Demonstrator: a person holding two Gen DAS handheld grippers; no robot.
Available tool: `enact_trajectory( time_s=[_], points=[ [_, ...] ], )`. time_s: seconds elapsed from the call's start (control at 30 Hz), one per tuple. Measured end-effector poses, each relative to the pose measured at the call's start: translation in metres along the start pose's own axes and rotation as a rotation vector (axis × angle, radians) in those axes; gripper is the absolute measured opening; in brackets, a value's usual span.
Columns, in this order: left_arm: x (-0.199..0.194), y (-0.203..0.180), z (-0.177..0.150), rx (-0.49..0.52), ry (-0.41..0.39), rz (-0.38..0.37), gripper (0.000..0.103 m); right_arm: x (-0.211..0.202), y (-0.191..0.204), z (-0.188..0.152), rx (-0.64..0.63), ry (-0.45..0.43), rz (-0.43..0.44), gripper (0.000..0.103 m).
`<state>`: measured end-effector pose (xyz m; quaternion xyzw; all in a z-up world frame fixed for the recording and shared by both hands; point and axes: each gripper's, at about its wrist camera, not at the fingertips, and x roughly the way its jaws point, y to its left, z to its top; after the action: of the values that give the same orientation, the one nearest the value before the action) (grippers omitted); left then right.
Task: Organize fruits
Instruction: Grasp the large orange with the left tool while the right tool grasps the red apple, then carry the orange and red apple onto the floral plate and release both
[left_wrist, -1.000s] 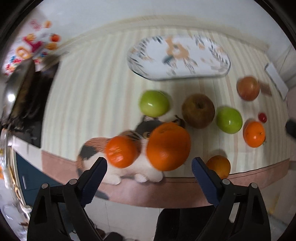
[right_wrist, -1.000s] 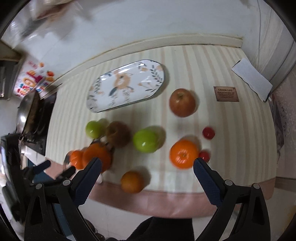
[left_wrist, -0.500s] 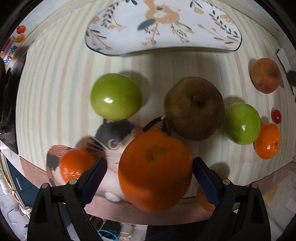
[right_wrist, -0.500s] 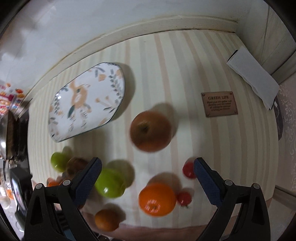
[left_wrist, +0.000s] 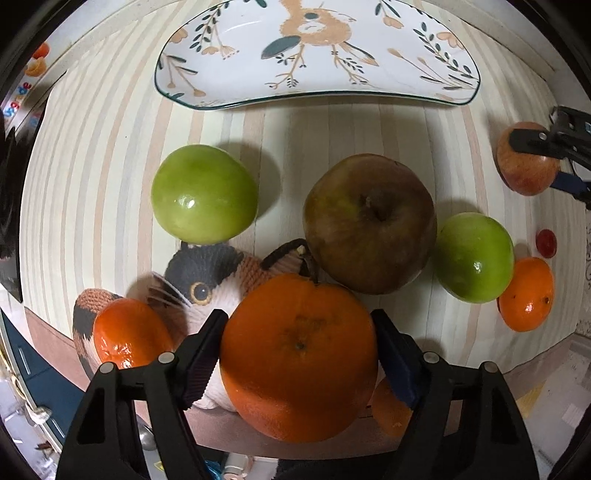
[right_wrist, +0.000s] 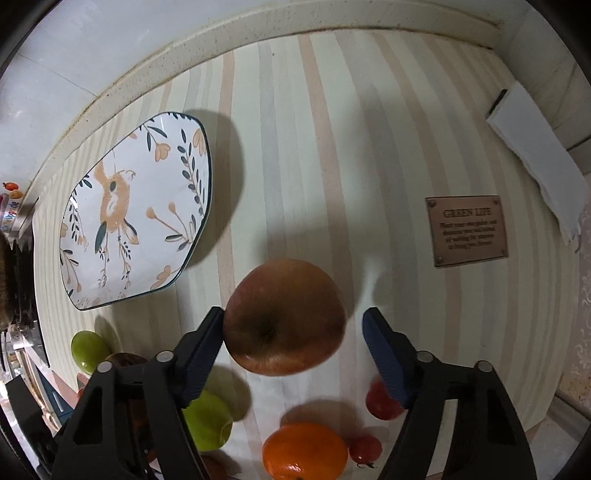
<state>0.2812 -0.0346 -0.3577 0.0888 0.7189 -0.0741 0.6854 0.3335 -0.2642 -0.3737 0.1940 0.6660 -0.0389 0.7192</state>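
A striped cloth in cream, peach and grey covers the counter (right_wrist: 303, 155), which runs back to a pale wall. A white plate (left_wrist: 317, 48) painted with an orange bird and leafy sprigs lies toward the back, bare of fruit.

The left tool (left_wrist: 299, 343) has both dark pads pressed against the sides of a large orange (left_wrist: 299, 354) at the near edge of the counter, so it is clamped on that fruit. The orange sits against a knitted cat toy (left_wrist: 207, 284), whose head shows just behind it. A smaller tangerine (left_wrist: 129, 336) rests on the toy to the left. Behind are a green apple (left_wrist: 203, 192) and a brownish apple (left_wrist: 369, 221), apart from each other, and another green apple (left_wrist: 474, 258) just right of the brown one. Farther right lie a second tangerine (left_wrist: 526, 295) and a small red tomato (left_wrist: 546, 243).

The right tool (right_wrist: 293, 332) straddles a red apple (right_wrist: 284, 315) near the middle of the counter. Its left pad touches the apple's side, while a gap shows between the right pad and the fruit, so the fingers stand apart. In the left wrist view this tool appears at the far right edge, over the same apple. Near the right tool sit an orange fruit (right_wrist: 304, 450) and two small tomatoes (right_wrist: 380, 400). A brown plaque (right_wrist: 467, 230) reading "GREEN LIFE" and a folded white cloth (right_wrist: 539, 170) lie to the right.
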Motion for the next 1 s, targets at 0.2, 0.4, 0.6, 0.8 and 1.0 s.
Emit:
enact_trajectory(
  time_s=[0.2,0.4,0.6,0.8,1.0],
  points=[
    [-0.007,0.002,0.004,-0.036,-0.004,-0.008,0.075,0.007,0.012,0.002,-0.018,-0.004,0.007,0.069],
    [-0.022,0.016,-0.005,-0.079,-0.036,-0.035,0.075,-0.005,0.023,-0.008,-0.043,-0.008,0.033,0.069],
    [-0.065,0.029,-0.013,-0.099,-0.089,-0.095,0.073,-0.035,0.039,-0.016,-0.082,-0.023,0.099,0.069],
    [-0.105,0.028,0.011,-0.098,-0.159,-0.148,0.067,-0.061,0.065,-0.008,-0.133,-0.059,0.16,0.069],
    [-0.1,0.03,0.039,-0.08,-0.203,-0.094,0.067,-0.055,0.072,0.01,-0.147,-0.057,0.147,0.069]
  ],
)
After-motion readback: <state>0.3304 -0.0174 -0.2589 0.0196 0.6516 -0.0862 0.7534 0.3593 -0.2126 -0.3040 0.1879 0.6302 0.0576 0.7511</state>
